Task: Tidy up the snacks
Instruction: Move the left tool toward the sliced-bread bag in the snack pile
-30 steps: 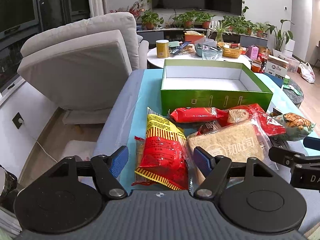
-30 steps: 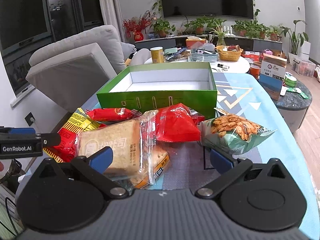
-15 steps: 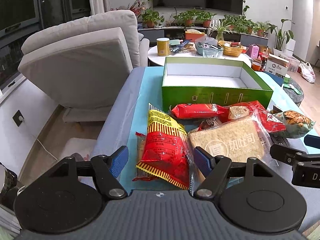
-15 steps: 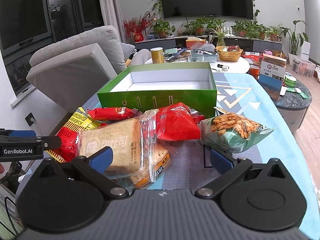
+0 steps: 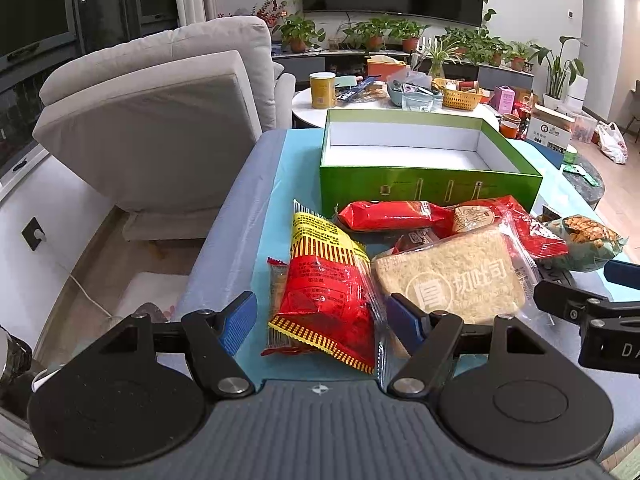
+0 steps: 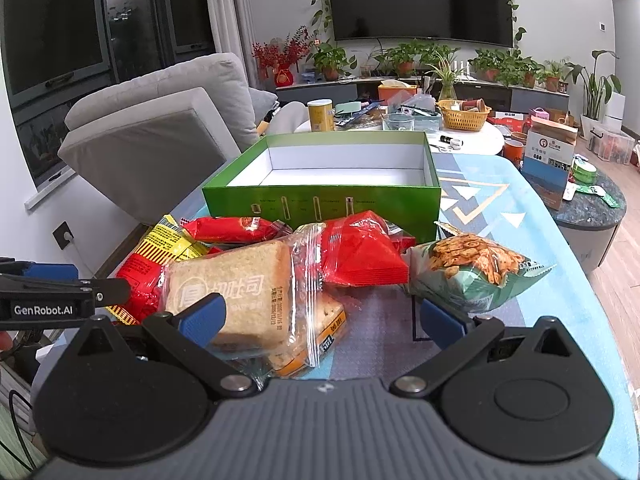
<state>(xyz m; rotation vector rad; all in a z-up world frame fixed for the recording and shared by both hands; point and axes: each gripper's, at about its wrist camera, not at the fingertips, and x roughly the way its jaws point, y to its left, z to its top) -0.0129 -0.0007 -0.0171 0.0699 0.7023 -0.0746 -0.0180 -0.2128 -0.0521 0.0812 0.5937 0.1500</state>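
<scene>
Opening step — left gripper [image 5: 322, 322] spread wide, straddling red-yellow packet [image 5: 326, 300]; right gripper [image 6: 322, 320] likewise agape over toast pack [image 6: 240, 288]. Next, likely: pinch, carry to green box [image 5: 428, 188].

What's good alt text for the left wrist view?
Open left gripper straddles a red-and-yellow snack packet at the near edge of a snack pile, bagged sliced bread beside it. Behind stands an empty green box; the right gripper shows at right.
</scene>
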